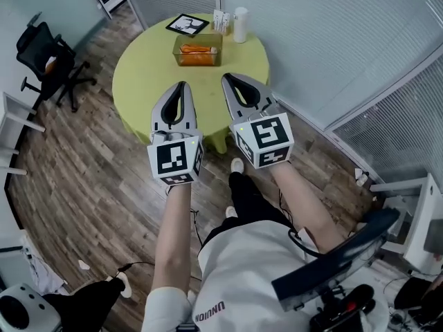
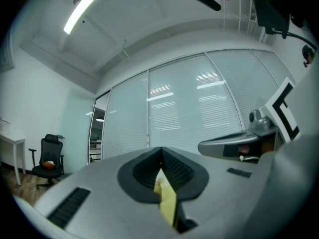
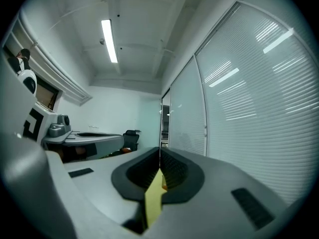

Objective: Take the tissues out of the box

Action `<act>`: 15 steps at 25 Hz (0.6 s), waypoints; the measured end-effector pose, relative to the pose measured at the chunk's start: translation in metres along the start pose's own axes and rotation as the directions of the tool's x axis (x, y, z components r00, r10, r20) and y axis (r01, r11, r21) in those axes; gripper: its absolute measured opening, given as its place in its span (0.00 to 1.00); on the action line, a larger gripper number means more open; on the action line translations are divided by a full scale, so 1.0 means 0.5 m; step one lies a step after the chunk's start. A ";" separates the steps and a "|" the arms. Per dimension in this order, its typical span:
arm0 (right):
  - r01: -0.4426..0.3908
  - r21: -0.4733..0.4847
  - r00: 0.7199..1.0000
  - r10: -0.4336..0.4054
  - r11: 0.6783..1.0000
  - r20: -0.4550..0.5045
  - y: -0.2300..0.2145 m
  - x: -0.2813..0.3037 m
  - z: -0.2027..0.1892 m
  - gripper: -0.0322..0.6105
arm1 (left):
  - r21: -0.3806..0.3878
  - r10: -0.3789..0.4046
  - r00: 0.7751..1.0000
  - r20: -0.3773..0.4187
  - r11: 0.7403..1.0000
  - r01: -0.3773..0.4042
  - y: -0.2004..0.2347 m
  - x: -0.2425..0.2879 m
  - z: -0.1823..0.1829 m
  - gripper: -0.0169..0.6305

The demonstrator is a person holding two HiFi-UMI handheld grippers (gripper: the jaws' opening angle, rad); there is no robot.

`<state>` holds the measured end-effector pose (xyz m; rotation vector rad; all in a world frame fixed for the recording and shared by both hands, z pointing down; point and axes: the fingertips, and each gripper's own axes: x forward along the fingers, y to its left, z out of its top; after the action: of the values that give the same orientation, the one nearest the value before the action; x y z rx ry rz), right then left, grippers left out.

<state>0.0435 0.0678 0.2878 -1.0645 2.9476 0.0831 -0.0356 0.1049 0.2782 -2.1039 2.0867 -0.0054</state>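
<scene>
The box (image 1: 198, 50), see-through with something orange inside, stands on the far half of a round yellow-green table (image 1: 138, 75). Both grippers hover side by side over the table's near edge, well short of the box. My left gripper (image 1: 181, 87) is shut with nothing between its jaws, and so is my right gripper (image 1: 226, 79). In the left gripper view the jaw tips of the left gripper (image 2: 161, 148) meet, with only a sliver of yellow table showing below them. The right gripper view shows the same for the right gripper (image 3: 160, 150). The box is hidden in both gripper views.
Behind the box lie a black-and-white marker card (image 1: 187, 24), a small holder (image 1: 220, 21) and a white cup (image 1: 240, 24). A black office chair (image 1: 48, 54) stands at the left. Glass walls with blinds (image 1: 332, 40) run along the right. The person's legs are below the grippers.
</scene>
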 end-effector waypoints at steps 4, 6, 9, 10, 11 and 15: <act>-0.007 0.003 1.000 0.007 1.000 -0.016 -0.021 0.053 -0.018 0.08 | 0.004 0.020 1.000 -0.012 1.000 -0.020 0.034 0.048 -0.017 0.05; -0.005 0.004 1.000 0.005 1.000 -0.024 -0.037 0.080 -0.028 0.08 | -0.003 0.037 0.999 -0.015 0.999 -0.037 0.050 0.076 -0.028 0.05; -0.007 0.007 0.999 0.007 1.000 -0.031 -0.064 0.124 -0.037 0.08 | -0.008 0.048 0.999 -0.025 0.999 -0.049 0.072 0.121 -0.045 0.05; -0.008 0.009 0.999 0.008 1.000 -0.035 -0.073 0.136 -0.040 0.08 | -0.006 0.050 0.998 -0.030 0.999 -0.050 0.078 0.135 -0.049 0.05; -0.008 0.011 0.999 0.009 1.000 -0.038 -0.082 0.148 -0.043 0.08 | -0.007 0.050 0.998 -0.032 0.999 -0.050 0.083 0.148 -0.052 0.05; -0.010 0.035 0.998 0.012 0.999 -0.056 -0.119 0.208 -0.055 0.08 | -0.007 0.053 0.998 -0.025 0.999 -0.053 0.111 0.203 -0.054 0.05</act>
<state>0.0021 -0.0458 0.3100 -1.0644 2.9925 0.0021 -0.0923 0.0008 0.2854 -2.0624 2.1595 -0.0166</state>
